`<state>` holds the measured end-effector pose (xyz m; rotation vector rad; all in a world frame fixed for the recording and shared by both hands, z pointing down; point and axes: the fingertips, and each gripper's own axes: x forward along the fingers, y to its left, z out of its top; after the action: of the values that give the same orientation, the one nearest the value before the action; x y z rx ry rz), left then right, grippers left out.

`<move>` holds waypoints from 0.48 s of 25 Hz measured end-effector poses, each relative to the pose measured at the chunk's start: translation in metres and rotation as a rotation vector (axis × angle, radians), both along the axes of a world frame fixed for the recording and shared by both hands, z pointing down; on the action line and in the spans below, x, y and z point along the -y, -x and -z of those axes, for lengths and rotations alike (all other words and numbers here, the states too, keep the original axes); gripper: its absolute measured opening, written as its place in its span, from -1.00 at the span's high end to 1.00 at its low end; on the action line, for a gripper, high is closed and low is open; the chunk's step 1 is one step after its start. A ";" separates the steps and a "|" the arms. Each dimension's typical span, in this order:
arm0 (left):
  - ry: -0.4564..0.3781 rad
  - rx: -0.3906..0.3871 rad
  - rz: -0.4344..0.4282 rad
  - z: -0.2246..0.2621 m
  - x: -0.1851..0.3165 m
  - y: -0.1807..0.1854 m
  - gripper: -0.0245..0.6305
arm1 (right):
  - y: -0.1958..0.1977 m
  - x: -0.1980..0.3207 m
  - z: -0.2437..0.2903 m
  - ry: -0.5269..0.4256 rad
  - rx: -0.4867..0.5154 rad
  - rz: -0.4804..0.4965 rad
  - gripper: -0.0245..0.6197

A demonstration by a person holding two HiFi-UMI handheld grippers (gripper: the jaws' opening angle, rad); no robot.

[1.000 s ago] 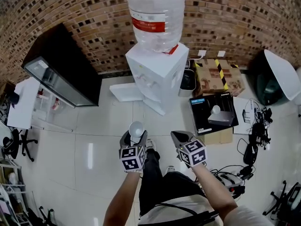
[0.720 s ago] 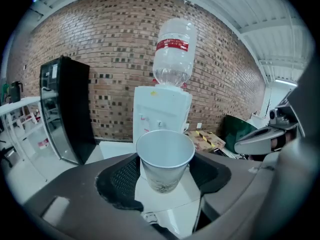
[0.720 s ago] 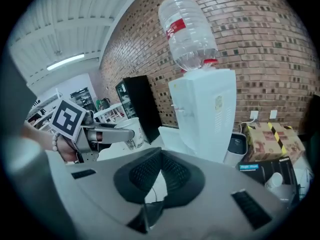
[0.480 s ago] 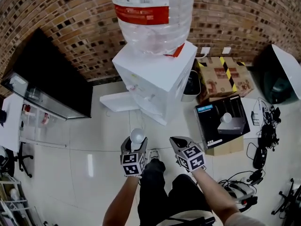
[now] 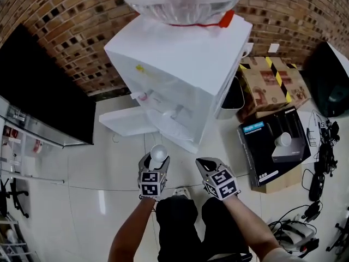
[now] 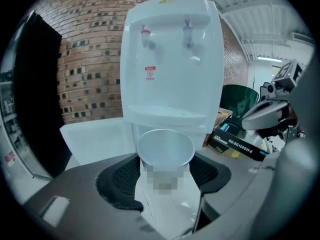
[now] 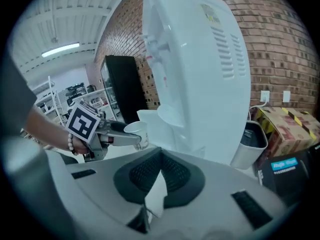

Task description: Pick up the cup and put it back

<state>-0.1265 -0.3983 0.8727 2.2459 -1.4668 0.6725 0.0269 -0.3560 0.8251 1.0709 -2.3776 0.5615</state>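
since my left claw [image 5: 156, 160] is clamped on the upright cup [image 6: 165, 149], the dispenser's ledge [image 6: 167, 115] lies straight ahead of it, while my right claw [image 7: 159, 171] sits closed and empty alongside.

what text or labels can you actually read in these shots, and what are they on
"RG-EG105GW-E", roughly: side of the black box.
Red label on the water dispenser: too small to read.
Blue label on the black box's top: blurred.
Print on the cup: blurred out.
Print on the cardboard box: too small.
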 end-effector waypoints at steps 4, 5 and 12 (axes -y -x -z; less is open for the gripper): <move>-0.005 0.002 -0.007 -0.073 0.037 0.001 -0.04 | -0.001 0.021 -0.064 -0.035 -0.019 0.019 0.89; -0.006 -0.005 -0.001 -0.089 0.046 0.000 -0.04 | -0.003 0.025 -0.079 -0.041 -0.028 0.022 0.89; -0.020 0.020 -0.078 -0.177 0.089 -0.036 -0.04 | -0.021 0.042 -0.161 -0.039 -0.088 -0.024 0.89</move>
<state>-0.0909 -0.4876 1.0497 2.3288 -1.4074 0.7087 0.0482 -0.3977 0.9865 1.1195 -2.3111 0.4691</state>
